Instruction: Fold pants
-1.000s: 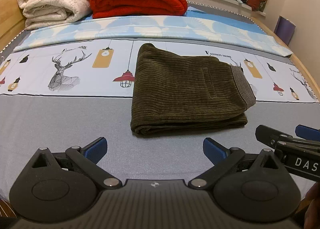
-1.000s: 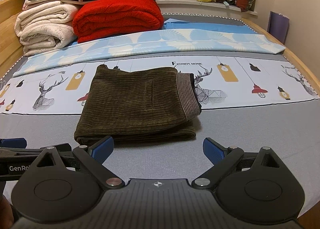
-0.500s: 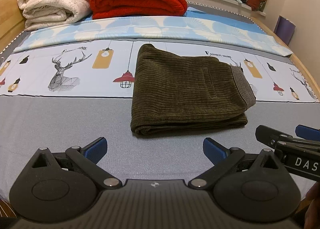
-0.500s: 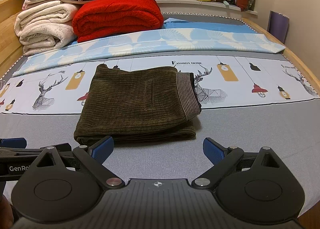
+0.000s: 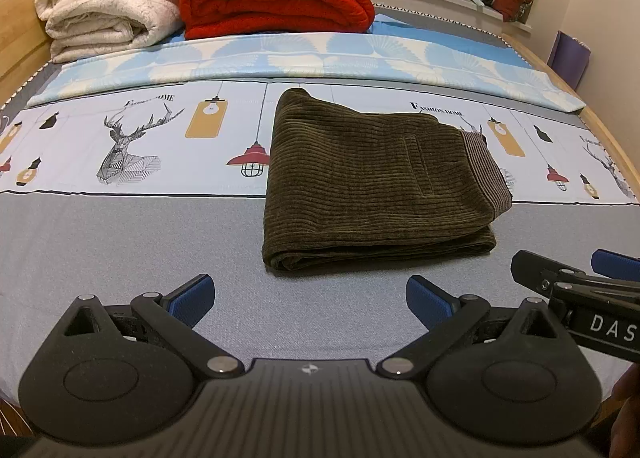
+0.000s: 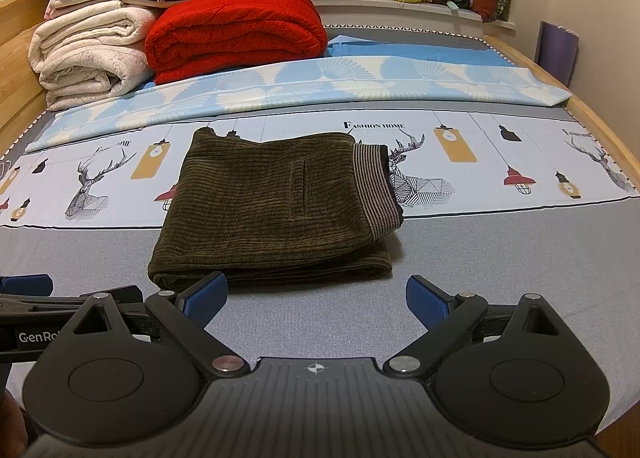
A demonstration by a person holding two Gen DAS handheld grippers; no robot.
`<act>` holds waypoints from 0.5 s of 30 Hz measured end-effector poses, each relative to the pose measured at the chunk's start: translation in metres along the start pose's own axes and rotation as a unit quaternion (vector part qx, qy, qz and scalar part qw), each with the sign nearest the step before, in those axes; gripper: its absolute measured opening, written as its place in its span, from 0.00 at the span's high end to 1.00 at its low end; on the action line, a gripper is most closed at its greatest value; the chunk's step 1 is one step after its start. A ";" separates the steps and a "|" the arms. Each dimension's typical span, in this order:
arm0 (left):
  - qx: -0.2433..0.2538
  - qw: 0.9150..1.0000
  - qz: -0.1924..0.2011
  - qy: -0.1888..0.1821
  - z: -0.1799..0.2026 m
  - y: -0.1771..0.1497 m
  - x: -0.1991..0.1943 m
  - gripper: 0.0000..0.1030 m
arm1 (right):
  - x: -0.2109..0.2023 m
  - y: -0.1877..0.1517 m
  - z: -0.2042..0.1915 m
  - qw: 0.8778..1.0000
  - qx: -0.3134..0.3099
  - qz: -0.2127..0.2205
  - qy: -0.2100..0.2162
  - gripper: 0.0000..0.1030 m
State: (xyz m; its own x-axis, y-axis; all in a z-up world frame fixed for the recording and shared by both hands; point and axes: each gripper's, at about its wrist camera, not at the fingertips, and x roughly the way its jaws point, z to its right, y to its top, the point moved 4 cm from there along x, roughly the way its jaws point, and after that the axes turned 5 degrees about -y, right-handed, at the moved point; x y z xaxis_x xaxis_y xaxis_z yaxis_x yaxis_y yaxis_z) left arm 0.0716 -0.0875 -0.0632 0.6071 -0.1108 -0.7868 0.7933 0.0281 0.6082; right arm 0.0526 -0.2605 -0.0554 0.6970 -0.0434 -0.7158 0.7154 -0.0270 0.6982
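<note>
Folded olive-green corduroy pants [image 6: 276, 210] lie dead ahead, long axis left-right.
Right gripper [image 6: 316, 298] nearer (almost touching the hem); left gripper [image 5: 310, 296] farther; both jaws apart, empty.

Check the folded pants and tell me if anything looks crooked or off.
Nothing stands out. The pants lie folded in a compact stack on the bed, striped waistband on the right; both grippers are open, apart from them.

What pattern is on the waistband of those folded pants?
Fine stripes, grey and dark, on the waistband of the olive corduroy pants; clearest in the right wrist view.
</note>
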 end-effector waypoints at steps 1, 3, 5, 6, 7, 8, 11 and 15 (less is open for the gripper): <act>0.000 1.000 0.000 0.000 0.000 0.000 0.000 0.01 | 0.000 0.000 0.000 1.000 0.000 0.000 0.000 0.07; 0.001 1.000 0.000 0.000 0.000 0.000 0.000 0.01 | 0.000 0.000 0.000 1.000 0.000 0.000 0.000 0.07; 0.001 1.000 0.001 0.000 0.000 0.000 0.000 0.01 | 0.000 0.000 0.000 1.000 0.000 0.000 0.000 0.07; 0.001 1.000 0.001 0.000 0.000 0.000 0.000 0.01 | 0.000 0.000 0.001 1.000 0.000 0.000 0.000 0.07; 0.001 1.000 0.001 0.000 0.000 0.000 0.000 0.01 | 0.000 0.000 0.000 1.000 0.000 0.000 0.000 0.07; 0.002 1.000 0.002 0.000 0.000 0.000 0.000 0.01 | 0.000 0.000 0.000 1.000 0.000 0.000 0.000 0.07; 0.002 1.000 0.002 0.000 0.000 0.000 0.000 0.01 | 0.000 0.000 0.000 1.000 0.000 0.000 0.000 0.07; 0.001 1.000 0.001 0.000 0.000 0.000 0.000 0.01 | 0.000 0.000 0.000 1.000 0.000 0.000 0.000 0.07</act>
State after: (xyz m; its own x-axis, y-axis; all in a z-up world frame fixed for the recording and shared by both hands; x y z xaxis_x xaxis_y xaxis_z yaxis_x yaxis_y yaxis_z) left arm 0.0715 -0.0876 -0.0629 0.6095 -0.1103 -0.7851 0.7914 0.0261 0.6108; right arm 0.0525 -0.2607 -0.0550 0.6967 -0.0430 -0.7161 0.7157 -0.0273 0.6979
